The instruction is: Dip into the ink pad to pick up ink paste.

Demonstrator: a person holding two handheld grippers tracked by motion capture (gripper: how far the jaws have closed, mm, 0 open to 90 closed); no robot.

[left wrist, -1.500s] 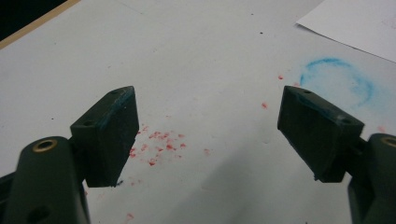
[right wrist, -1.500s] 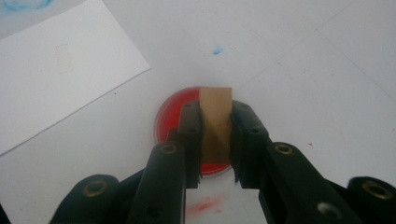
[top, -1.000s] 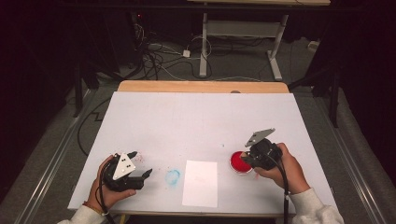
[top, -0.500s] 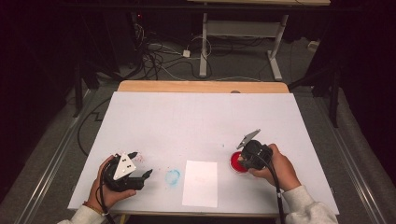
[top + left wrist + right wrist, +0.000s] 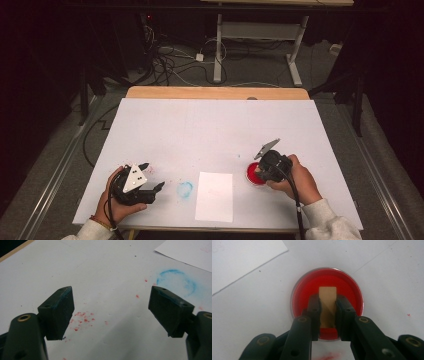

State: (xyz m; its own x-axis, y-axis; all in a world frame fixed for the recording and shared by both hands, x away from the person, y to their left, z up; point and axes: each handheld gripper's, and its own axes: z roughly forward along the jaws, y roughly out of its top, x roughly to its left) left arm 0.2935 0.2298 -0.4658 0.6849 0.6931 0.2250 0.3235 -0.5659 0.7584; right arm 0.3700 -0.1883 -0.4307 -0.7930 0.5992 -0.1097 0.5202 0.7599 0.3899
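While both forearms come in from the near edge, the left hand [image 5: 112,197] rests low on the table and the right hand [image 5: 296,178] angles inward over the red dish [image 5: 254,175]. White covering lies over the wooden table [image 5: 215,93], with a paper sheet [image 5: 215,196], a faint blue ring [image 5: 185,189] and red specks [image 5: 82,320] on it; cables trail across the dark floor behind. The left gripper [image 5: 110,312] stands spread over the specks, holding nothing. The right gripper [image 5: 327,315] pinches a small wooden block [image 5: 327,300] above the dish's red ink.
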